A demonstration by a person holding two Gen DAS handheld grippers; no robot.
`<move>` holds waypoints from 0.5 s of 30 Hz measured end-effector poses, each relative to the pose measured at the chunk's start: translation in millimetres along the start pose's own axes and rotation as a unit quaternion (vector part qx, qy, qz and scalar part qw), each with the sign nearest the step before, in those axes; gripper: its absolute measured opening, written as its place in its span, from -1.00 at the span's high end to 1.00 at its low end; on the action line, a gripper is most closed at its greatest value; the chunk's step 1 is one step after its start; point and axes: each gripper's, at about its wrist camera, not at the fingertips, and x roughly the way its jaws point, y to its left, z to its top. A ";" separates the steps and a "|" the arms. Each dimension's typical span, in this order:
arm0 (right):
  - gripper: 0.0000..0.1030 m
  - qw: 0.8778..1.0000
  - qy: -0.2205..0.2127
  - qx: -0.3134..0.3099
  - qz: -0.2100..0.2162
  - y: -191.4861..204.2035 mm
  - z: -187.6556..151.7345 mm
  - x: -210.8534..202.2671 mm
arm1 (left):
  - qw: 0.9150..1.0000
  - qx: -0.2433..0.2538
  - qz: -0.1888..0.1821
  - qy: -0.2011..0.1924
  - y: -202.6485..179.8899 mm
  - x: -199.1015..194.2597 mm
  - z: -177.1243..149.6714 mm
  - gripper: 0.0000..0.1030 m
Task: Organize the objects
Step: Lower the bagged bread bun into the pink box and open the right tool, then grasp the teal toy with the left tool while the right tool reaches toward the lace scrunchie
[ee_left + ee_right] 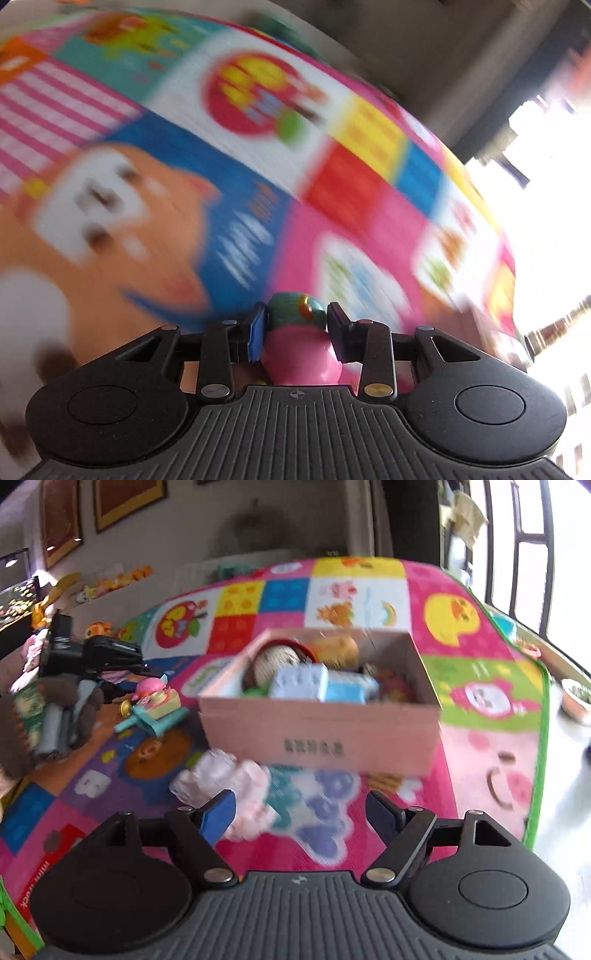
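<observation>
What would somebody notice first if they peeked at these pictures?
Probably the cardboard box stuffed with toys, sitting in the middle of the bright patchwork play mat. Next, the left gripper squeezing a pink and teal toy above the mat, while the right gripper hangs open in front of the box.

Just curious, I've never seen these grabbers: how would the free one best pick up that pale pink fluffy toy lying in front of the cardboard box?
Probably from above, across its narrow middle. The pink fluffy toy lies flat on the play mat, soft and lumpy, just ahead of the open right gripper, clear of the cardboard box. Blur hides finer shape.
</observation>
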 end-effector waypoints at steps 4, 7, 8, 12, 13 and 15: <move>-0.52 1.000 0.001 0.026 0.003 -4.9 -9.0 -2.0 | 0.996 0.056 -0.039 0.060 -24.3 -17.0 -33.8 0.25; -0.61 0.999 -0.004 0.031 0.007 -1.3 -13.2 -7.3 | 0.992 0.095 -0.062 0.054 -37.3 -47.4 -52.1 0.25; -0.65 1.000 -0.007 0.029 0.007 -0.1 -14.1 -9.8 | 0.990 0.125 -0.058 0.025 -43.1 -65.1 -58.3 0.25; -0.96 1.000 -0.007 0.024 -0.003 3.5 -22.0 -16.8 | 0.964 0.262 -0.045 -0.002 -74.6 -125.4 -100.9 0.24; -0.98 1.000 -0.003 0.027 -0.004 2.8 -24.6 -16.3 | 0.955 0.293 -0.047 0.019 -81.0 -134.1 -115.6 0.24; -1.00 0.999 0.011 0.033 -0.006 1.0 -30.9 -12.7 | 0.934 0.350 -0.036 0.055 -90.7 -145.2 -148.3 0.20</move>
